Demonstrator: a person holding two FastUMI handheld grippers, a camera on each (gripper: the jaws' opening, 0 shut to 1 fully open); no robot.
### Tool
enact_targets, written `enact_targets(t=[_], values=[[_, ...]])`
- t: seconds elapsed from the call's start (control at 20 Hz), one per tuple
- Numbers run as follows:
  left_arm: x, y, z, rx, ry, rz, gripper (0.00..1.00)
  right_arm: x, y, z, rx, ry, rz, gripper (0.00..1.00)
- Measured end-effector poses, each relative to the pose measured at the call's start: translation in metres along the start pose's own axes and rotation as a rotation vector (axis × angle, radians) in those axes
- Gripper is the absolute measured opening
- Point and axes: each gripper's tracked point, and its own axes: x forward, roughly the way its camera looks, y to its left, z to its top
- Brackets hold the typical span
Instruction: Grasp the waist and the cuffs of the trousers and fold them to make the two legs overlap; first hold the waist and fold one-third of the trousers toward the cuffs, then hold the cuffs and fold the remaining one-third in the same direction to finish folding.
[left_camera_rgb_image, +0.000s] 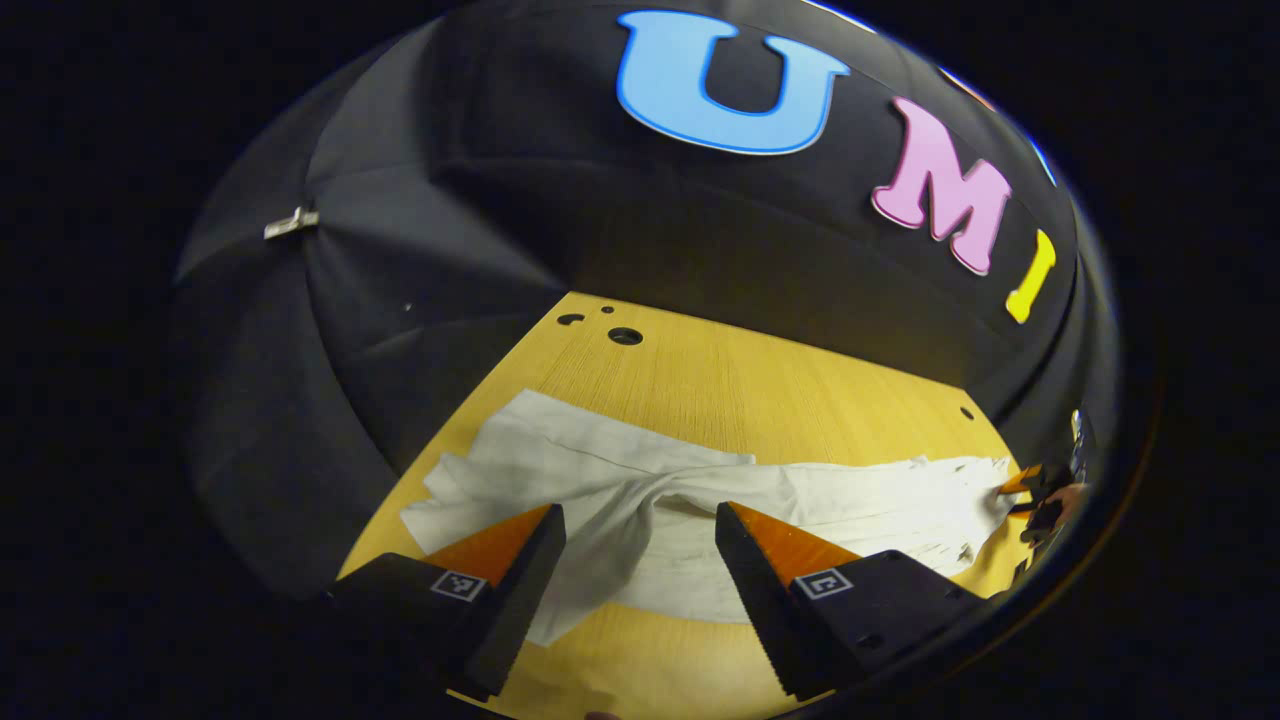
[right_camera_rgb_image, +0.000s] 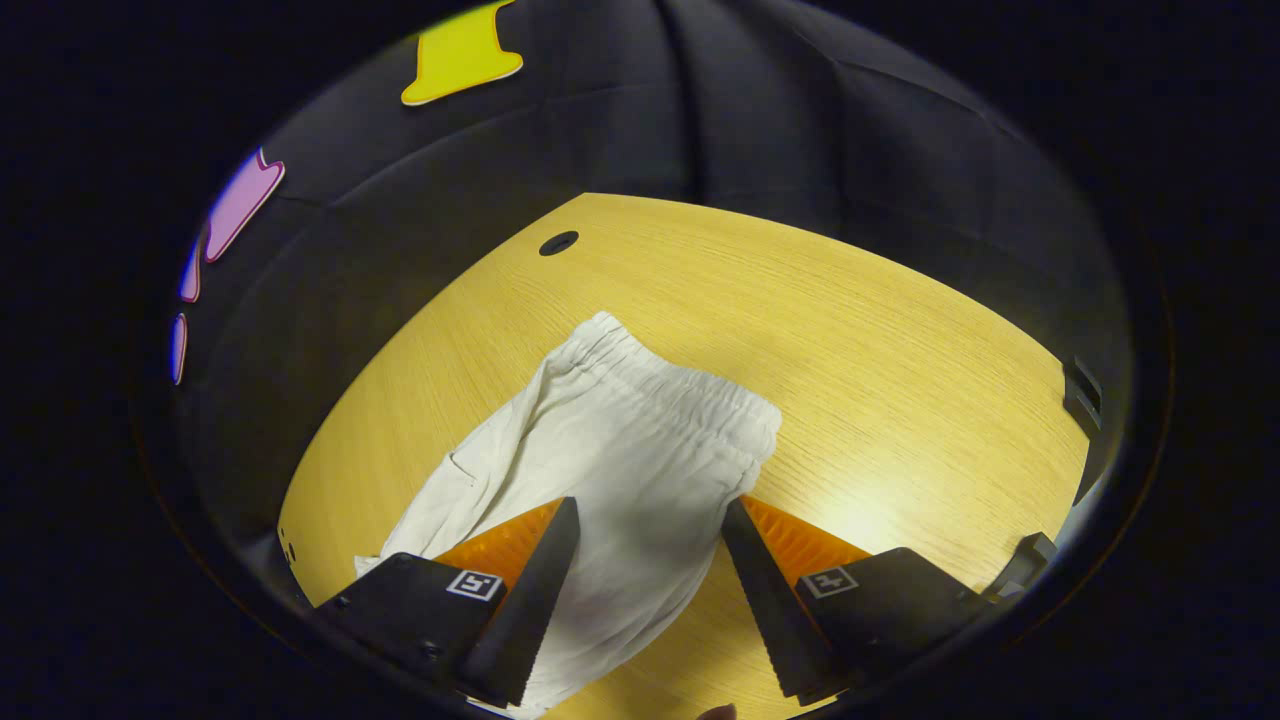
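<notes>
Both your tools, left (left_camera_rgb_image: 640, 570) and right (right_camera_rgb_image: 650, 590), gape wide over the trousers (right_camera_rgb_image: 620, 450); next, grip waist (right_camera_rgb_image: 670, 380) and cuffs.

The left hand-held gripper (left_camera_rgb_image: 640, 540) hangs above the tabletop (left_camera_rgb_image: 760, 390) with its two fingers spread wide apart and nothing between them. Both fingertips point forward and slightly down toward the tabletop, and neither touches it.

The right hand-held gripper (right_camera_rgb_image: 650, 540) is posed the same way over the tabletop: fingers parted wide, tips angled down, gripping nothing.

In the left gripper view, the right hand-held gripper also appears far off at the right edge of the tabletop, small and partly cut off, with part of the hand (left_camera_rgb_image: 1068, 497) that holds it; its pose there is too small to tell.
</notes>
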Motion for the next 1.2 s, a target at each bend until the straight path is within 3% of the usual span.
enact_targets(t=[0.1, 0.15, 0.2, 0.25, 0.3, 0.4, 0.5, 0.6, 0.65, 0.9, 1.2], values=[[-0.008, 0.001, -0.007, -0.075, 0.016, 0.005, 0.95, 0.004, -0.002, 0.002, -0.006, 0.003, -0.033, 0.87], [-0.004, 0.001, -0.01, -0.109, 0.028, 0.004, 0.95, 0.004, -0.004, 0.001, -0.015, 0.004, -0.05, 0.96], [-0.003, -0.001, -0.014, -0.143, 0.044, 0.003, 0.95, 0.004, -0.008, -0.002, -0.035, 0.01, -0.066, 0.78], [-0.003, -0.003, -0.02, -0.183, 0.06, 0.0, 0.95, 0.0, -0.013, -0.001, -0.05, 0.011, -0.084, 0.75], [-0.003, -0.006, -0.025, -0.23, 0.078, -0.003, 0.95, 0.004, -0.015, 0.003, -0.022, 0.012, -0.057, 0.37], [-0.002, -0.011, -0.038, -0.308, 0.119, -0.003, 0.95, 0.005, -0.015, -0.001, 0.111, 0.006, -0.021, 0.06], [0.002, -0.017, -0.053, -0.368, 0.158, 0.004, 0.95, 0.008, -0.013, 0.0, 0.196, -0.006, -0.003, 0.06], [0.001, -0.019, -0.064, -0.391, 0.193, 0.023, 0.91, 0.008, -0.014, -0.001, 0.174, -0.009, -0.001, 0.05], [0.005, -0.015, -0.068, -0.399, 0.21, 0.041, 0.96, 0.007, -0.014, 0.0, 0.152, -0.008, -0.003, 0.05], [0.039, -0.001, -0.071, -0.436, 0.234, 0.107, 0.96, 0.007, -0.014, 0.0, 0.136, 0.003, 0.007, 0.05], [0.072, 0.001, -0.044, -0.481, 0.227, 0.156, 0.92, 0.007, -0.014, -0.001, 0.113, 0.028, 0.025, 0.05]])
